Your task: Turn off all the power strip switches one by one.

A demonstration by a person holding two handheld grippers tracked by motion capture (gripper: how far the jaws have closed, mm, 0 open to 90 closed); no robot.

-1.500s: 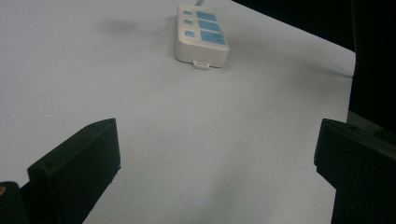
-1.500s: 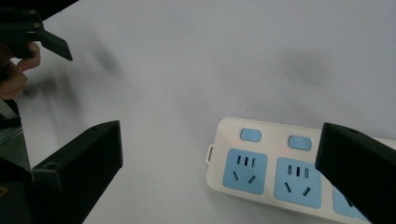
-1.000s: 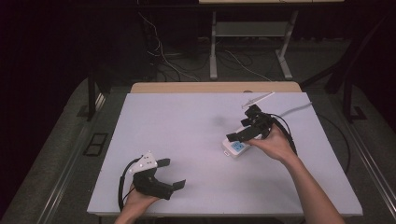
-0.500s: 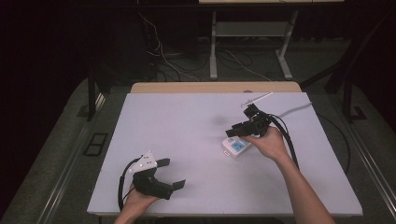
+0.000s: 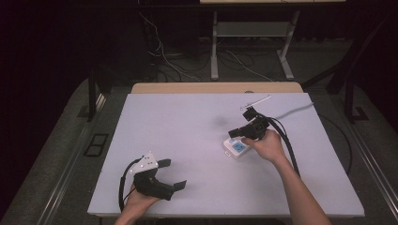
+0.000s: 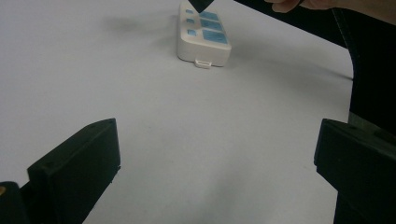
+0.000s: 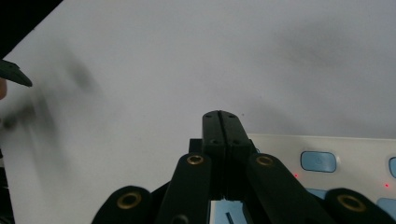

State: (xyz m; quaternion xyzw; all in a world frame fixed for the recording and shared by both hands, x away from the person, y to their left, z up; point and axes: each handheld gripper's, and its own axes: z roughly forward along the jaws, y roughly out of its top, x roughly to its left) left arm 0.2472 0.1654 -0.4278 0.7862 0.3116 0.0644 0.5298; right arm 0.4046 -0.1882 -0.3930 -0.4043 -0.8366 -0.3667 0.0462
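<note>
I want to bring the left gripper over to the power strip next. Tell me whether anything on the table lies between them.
Nothing visible does. From the left gripper, jaws open, bare white table runs straight to the power strip. The right gripper, jaws shut together, sits over the strip's far end, not in the path.

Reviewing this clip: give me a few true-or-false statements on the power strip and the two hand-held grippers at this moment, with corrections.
1. The right hand-held gripper has its jaws pressed together, nothing between them. True.
2. It is poised over the white power strip. True.
3. The left hand-held gripper is shut. False: its jaws stand wide apart.
4. The left hand-held gripper touches the power strip. False: it sits well apart, near the table's front edge.
5. The power strip has blue buttons. True.
</note>
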